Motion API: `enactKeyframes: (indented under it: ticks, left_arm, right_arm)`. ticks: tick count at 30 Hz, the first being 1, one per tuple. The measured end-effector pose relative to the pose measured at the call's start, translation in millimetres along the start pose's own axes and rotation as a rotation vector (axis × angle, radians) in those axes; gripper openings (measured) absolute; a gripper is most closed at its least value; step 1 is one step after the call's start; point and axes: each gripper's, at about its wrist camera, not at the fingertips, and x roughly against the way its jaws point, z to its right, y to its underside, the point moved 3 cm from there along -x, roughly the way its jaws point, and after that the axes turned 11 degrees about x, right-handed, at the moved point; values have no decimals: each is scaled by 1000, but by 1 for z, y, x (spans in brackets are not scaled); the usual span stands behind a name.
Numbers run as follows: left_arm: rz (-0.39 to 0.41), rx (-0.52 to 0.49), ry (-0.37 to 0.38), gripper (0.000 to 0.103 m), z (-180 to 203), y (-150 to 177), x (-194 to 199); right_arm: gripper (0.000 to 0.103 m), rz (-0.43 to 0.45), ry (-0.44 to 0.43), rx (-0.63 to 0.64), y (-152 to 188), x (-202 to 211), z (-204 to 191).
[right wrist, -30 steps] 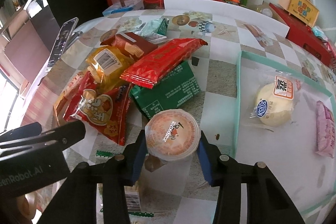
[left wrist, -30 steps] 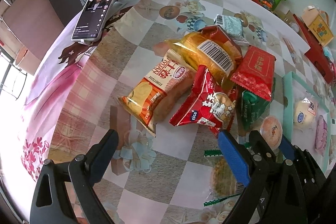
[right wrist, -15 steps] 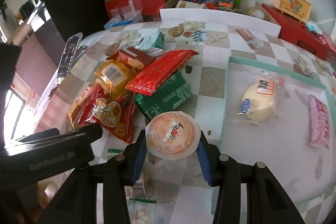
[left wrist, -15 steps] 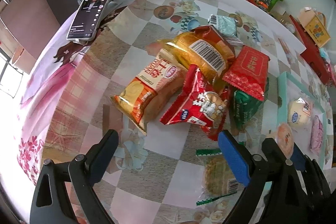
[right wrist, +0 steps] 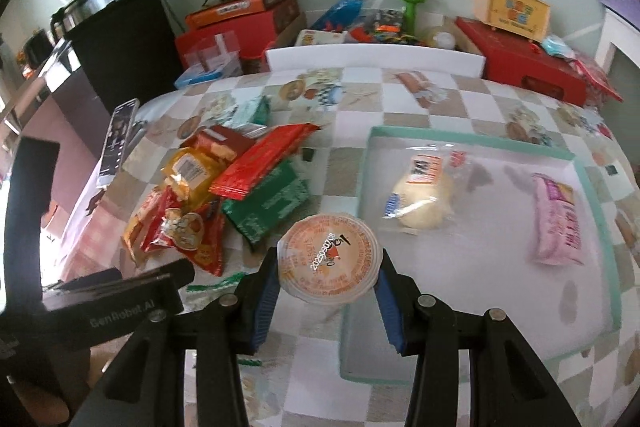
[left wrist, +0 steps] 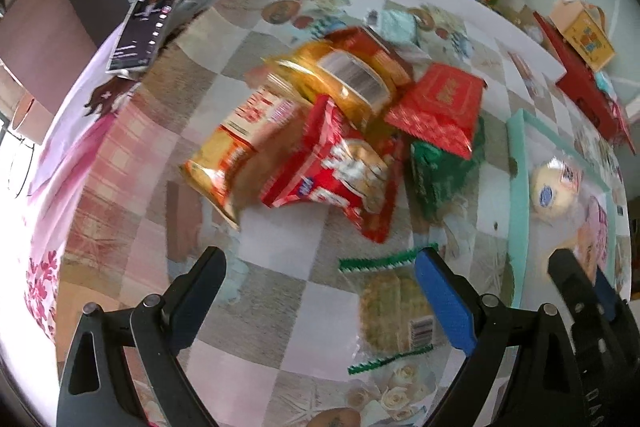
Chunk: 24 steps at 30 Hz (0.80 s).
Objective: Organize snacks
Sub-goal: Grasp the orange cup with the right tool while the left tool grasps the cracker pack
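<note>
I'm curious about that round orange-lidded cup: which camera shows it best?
The right wrist view: the jelly cup sits sharp and whole in the right gripper. The left wrist view shows only a blurred sliver behind that gripper's finger.

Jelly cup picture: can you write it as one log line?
right hand-held gripper: shut on jelly cup | left hand-held gripper: open | tray: two snacks

Glossy patterned oilcloth covers the tabletop [right wrist: 400, 107]. The snack bags [left wrist: 332, 163] are shiny crinkled foil and plastic film; the jelly cup [right wrist: 329, 259] has a smooth plastic lid. The teal tray [right wrist: 472, 141] looks matt.
</note>
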Motion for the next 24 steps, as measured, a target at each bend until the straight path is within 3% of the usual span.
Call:
enactKeyframes:
  ticks: [14, 17, 19, 23, 24]
  left_arm:
    - [-112, -101, 11, 93, 30, 36, -21]
    - [-125, -123, -5, 78, 37, 41, -25]
    - [-118, -139, -21, 77, 40, 45, -25]
    - [-106, -162, -9, 56, 52, 51, -23]
    - [-104, -165, -9, 56, 55, 51, -23]
  right_arm:
    - [48, -4, 10, -57, 9, 6, 20]
    - [48, -7, 11, -62, 9, 5, 21]
    - [48, -11, 14, -68, 10, 5, 22]
    - [48, -17, 14, -82, 11, 3, 25]
    - [48, -17, 14, -85, 12, 3, 26]
